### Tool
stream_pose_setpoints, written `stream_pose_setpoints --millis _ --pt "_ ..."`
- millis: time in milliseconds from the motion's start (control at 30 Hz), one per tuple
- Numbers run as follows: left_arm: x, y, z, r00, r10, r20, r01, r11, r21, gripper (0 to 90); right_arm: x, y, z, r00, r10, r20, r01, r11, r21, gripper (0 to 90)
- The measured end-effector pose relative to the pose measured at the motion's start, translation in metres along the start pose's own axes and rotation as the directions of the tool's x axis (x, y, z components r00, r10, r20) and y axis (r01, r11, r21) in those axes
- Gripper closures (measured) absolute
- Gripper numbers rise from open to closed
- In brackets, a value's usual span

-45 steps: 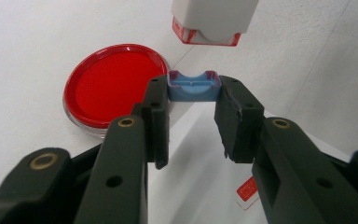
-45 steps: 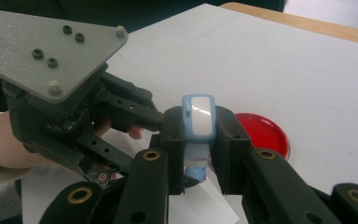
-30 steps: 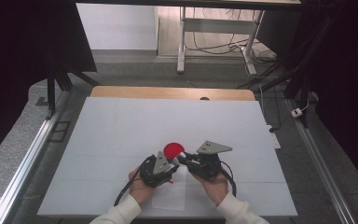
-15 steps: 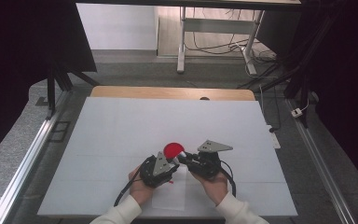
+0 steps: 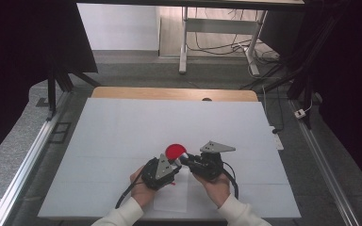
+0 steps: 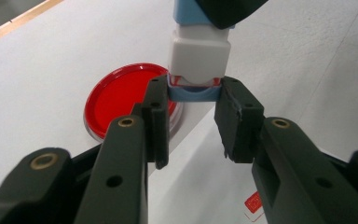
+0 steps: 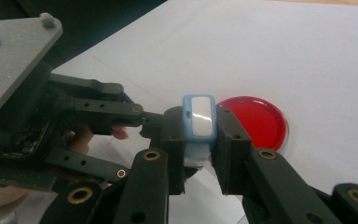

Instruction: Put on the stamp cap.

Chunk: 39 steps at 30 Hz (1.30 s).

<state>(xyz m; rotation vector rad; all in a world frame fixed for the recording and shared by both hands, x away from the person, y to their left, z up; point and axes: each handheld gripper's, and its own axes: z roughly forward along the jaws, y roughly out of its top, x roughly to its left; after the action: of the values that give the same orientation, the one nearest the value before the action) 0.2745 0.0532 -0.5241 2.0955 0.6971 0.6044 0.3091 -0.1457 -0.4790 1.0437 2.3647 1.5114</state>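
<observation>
Jaws of my right gripper [image 7: 199, 154] are clamped on a small blue-and-white stamp block [image 7: 198, 122], one pad on each long side, white face up toward that gripper's camera. From my left gripper view, the left gripper [image 6: 192, 116] has its jaws on either side of the block's [image 6: 199, 51] blue end, the pads right at its edges; I cannot tell whether they press it or just bracket it. A red sliver shows between the white body and the blue end there.

Landmark: the red round dish [image 5: 175, 151]. In the high view the block sits just on the near side of the dish, off the surface, between the two gripper tips. Left gripper [image 5: 172, 162] is just near-left of the dish, right gripper [image 5: 185, 160] just near-right of it, the two tips almost meeting. The dish [image 6: 129, 99] lies flat on the white table cover [image 5: 122, 132], directly behind the left jaw in the left gripper view, and just beyond the block in the right gripper view [image 7: 256, 120].

A sheet of white paper [image 5: 172, 197] lies on the near side of the dish, under both grippers. A small red print mark [image 6: 254, 204] sits on that paper, below the right-hand jaw in the left gripper view. My hands hold both grippers from the near edge, white sleeves [image 5: 118, 217] showing.
</observation>
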Motion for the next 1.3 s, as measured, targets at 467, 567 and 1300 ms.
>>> stream_pose_setpoints --millis 467,567,1300 --pt "-0.0012 0.0001 0.0000 0.9998 0.018 -0.006 -0.018 0.9998 0.006 65.4 0.0015 -0.0004 0.0014 1.0000 0.002 0.006 -0.002 1.000 0.012 74.9" --pt "-0.0020 0.0003 -0.0001 0.9995 0.030 -0.013 -0.030 0.9995 0.008 65.4 0.0013 -0.0005 0.0015 1.0000 0.002 0.005 -0.002 1.000 0.014 74.9" --pt "-0.0050 0.0010 -0.0025 0.9984 0.044 -0.037 -0.044 0.9990 -0.004 65.6 -0.0001 -0.0015 0.0009 0.9997 0.020 -0.014 -0.020 1.000 0.014 75.1"
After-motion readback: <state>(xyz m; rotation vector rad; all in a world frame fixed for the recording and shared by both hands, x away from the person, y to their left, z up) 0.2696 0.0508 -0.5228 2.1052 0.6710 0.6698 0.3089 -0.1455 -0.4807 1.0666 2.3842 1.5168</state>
